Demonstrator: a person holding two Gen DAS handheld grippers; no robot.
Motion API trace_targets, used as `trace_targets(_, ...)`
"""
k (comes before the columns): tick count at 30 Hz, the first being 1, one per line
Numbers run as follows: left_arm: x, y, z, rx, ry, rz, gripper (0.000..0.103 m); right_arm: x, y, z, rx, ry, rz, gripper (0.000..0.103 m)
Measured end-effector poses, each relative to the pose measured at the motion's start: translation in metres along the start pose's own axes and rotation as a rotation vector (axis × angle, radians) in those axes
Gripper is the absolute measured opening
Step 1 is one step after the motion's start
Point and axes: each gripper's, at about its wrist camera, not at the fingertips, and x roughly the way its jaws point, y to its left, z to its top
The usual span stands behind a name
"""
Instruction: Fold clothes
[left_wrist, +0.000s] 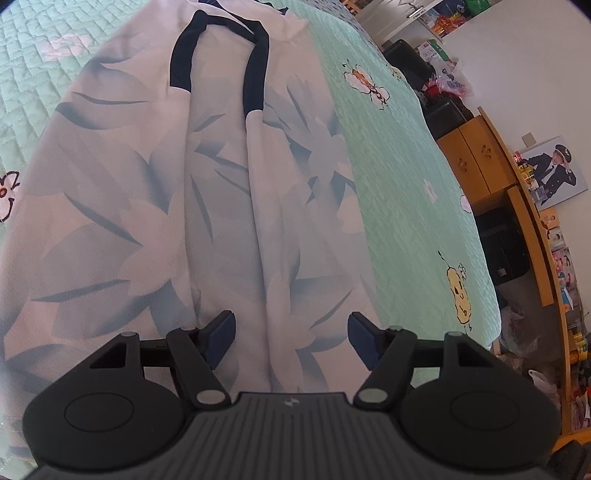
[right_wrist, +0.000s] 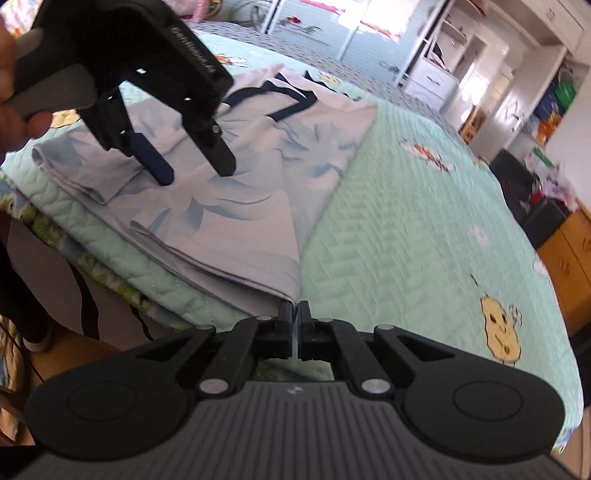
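A: Where's the shirt (left_wrist: 207, 206)?

B: Flat on the bed (left_wrist: 406, 192), sleeves folded in, hem toward the near edge. Thin, limp cloth; I'd judge it light, likely to sag and slide.

A: Left gripper (left_wrist: 291, 339)?

B: Spread wide above the lower part of the shirt, holding nothing.

A: Right gripper (right_wrist: 297, 314)?

B: Pinched shut on the near hem corner. The hem's doubled edge looks the firmest place to hold; the left should take the opposite corner.

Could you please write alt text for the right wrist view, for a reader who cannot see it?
The right gripper is shut on the near hem corner of a pale blue floral garment lying partly folded on a mint green quilted bedspread. Further back, the left gripper, held in a hand, stands open over the garment.
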Motion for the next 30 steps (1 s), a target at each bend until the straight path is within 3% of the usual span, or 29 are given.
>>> trace_targets(5,0.002,-0.004,-0.004,0.028,-0.002,-0.005,0.068,0.0,-0.004,-0.003,0.009,-0.016,0.047,0.002)
trace_targets(11,0.003,-0.009,-0.007,0.073,-0.007,0.048,0.053,-0.001,-0.003,-0.003,-0.007,-0.03,0.068,0.003)
trace_targets(13,0.006,-0.009,-0.009,0.072,0.003,0.05,0.029,-0.002,-0.005,-0.003,0.005,-0.032,0.081,0.005)
trace_targets(14,0.007,-0.008,-0.009,0.07,0.011,0.051,0.024,-0.003,-0.007,-0.003,0.01,-0.032,0.094,0.006)
trace_targets(17,0.005,-0.008,-0.01,0.065,0.016,0.057,0.023,-0.004,-0.012,-0.004,0.036,-0.027,0.113,0.014)
trace_targets(26,-0.001,-0.003,-0.024,-0.01,0.068,0.019,0.029,-0.006,-0.014,-0.003,0.048,-0.044,0.131,0.014)
trace_targets(30,-0.001,-0.005,-0.031,-0.013,0.089,0.013,0.021,-0.007,-0.015,-0.002,0.046,-0.05,0.133,0.014)
